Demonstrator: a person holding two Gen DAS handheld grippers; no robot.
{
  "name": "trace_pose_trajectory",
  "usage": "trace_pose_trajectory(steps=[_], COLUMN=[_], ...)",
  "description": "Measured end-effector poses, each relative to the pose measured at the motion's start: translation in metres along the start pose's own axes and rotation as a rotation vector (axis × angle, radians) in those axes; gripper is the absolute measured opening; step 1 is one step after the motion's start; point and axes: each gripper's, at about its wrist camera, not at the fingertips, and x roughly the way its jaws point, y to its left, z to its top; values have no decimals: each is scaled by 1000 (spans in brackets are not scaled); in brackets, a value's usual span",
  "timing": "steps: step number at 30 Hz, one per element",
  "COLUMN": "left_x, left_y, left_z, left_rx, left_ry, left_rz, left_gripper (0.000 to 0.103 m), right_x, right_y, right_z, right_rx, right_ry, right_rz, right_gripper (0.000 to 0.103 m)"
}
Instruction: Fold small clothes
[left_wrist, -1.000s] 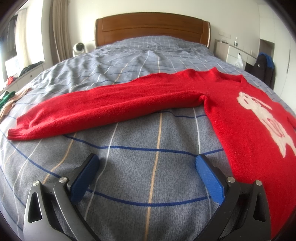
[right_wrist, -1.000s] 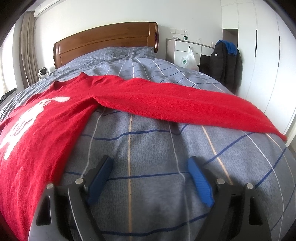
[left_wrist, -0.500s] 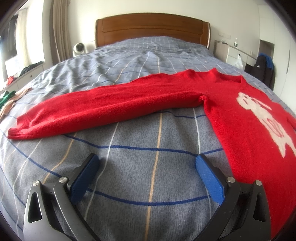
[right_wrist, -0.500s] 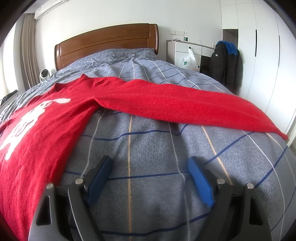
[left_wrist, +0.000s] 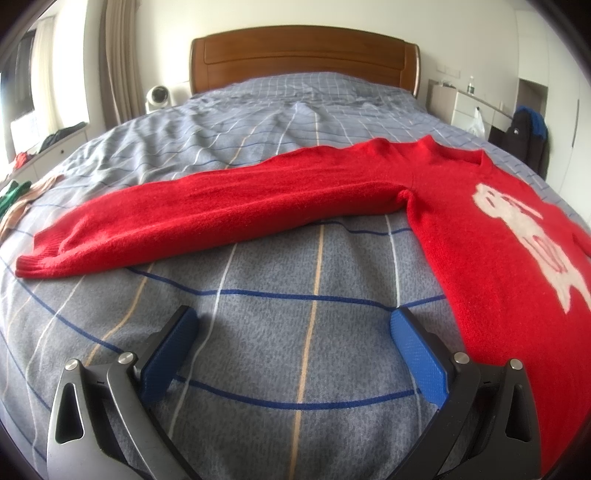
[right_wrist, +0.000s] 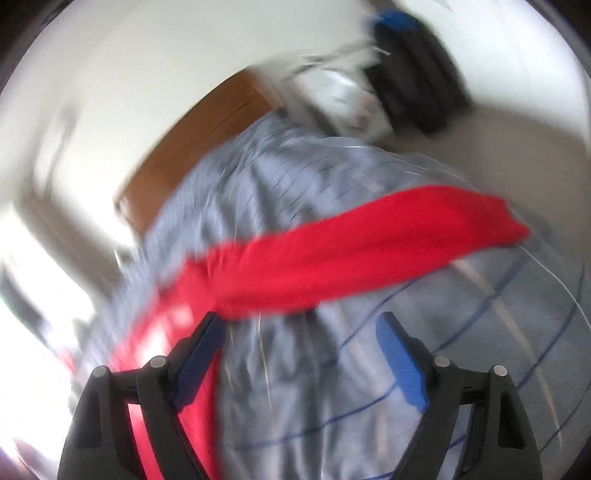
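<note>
A red sweater (left_wrist: 480, 236) with a white figure on its chest lies flat on the bed, one sleeve (left_wrist: 207, 210) stretched out to the left. My left gripper (left_wrist: 293, 328) stands open above the bare bedcover, short of that sleeve, with nothing between its blue pads. The right wrist view is blurred and tilted; in it the other red sleeve (right_wrist: 362, 254) runs across the bed. My right gripper (right_wrist: 301, 332) is open and empty, near the sleeve where it joins the body.
The blue-grey checked bedcover (left_wrist: 295, 118) reaches back to a wooden headboard (left_wrist: 303, 55). Loose clothes (left_wrist: 18, 195) lie at the bed's left edge. A white fan (left_wrist: 157, 96) stands at the back left. A white dresser (left_wrist: 465, 107) and a dark bag (left_wrist: 526, 136) stand on the right.
The right gripper has swung and rolled sharply, so its view is now tilted and smeared, and the sleeve sits closer to its fingers. The left gripper and the sweater have not moved.
</note>
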Motion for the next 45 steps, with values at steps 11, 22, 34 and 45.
trace_pose_trajectory(steps=[11,22,34,45], left_x=[0,-1,-2,-2], left_y=[0,2,2,3], left_z=[0,0,0,-1], left_rx=[-2,-8,-11,-15], left_ry=[-2,-9,-12,-20], left_rz=[-3,-8,-10,-17], left_gripper=[103,103,103,103], right_x=[5,27,139,201], right_y=[-99,-9,331,287], right_z=[43,81,-63,-159], right_rx=[502,178,-447,-293], right_ry=[-75,-91,211,541], right_rz=[87,-29,317,472], right_gripper=[54,4,4,86])
